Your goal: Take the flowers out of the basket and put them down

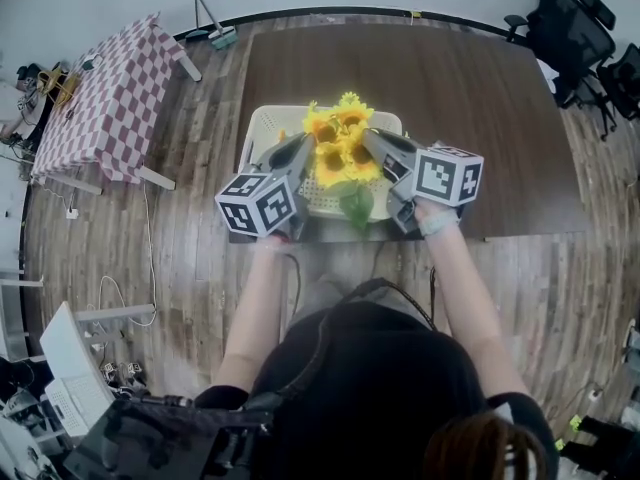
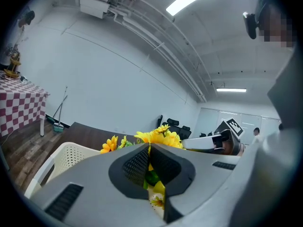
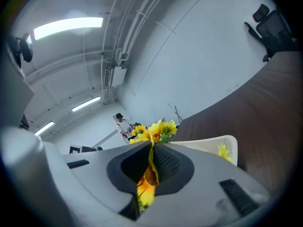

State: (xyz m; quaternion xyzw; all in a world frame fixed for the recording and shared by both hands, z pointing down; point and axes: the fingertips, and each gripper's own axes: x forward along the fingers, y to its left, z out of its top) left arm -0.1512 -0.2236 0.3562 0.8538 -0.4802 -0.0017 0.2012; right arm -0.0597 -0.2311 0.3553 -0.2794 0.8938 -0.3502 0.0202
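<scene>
The flowers (image 1: pixel 340 153) sit over the basket (image 1: pixel 262 123) directly between left gripper (image 1: pixel 305 146) and right gripper (image 1: pixel 372 140), equally near both, each gripper's fingers clamped on the bunch from opposite sides.

Basket (image 1: pixel 262 128) is reading as cream plastic, its walls pierced with fine holes, with a slight sheen. Flowers (image 1: pixel 340 138) are looking artificial: matt yellow petals, cloth or plastic, cannot tell which; leaf (image 1: pixel 356 204) is showing a smoother green. Table (image 1: pixel 450 78) is showing dark brown wood grain, matt. Floor (image 1: pixel 190 268) is running in lighter wood planks with a low sheen. Tablecloth (image 1: pixel 100 98) is hanging as soft checked cloth. Left gripper (image 2: pixel 149 148) and right gripper (image 3: pixel 151 148) are wearing smooth matt grey plastic shells; their pads (image 3: pixel 166 163) are showing black, ribbed, rubbery faces. Person's top (image 1: pixel 370 388) is looking like dark matt cloth.
</scene>
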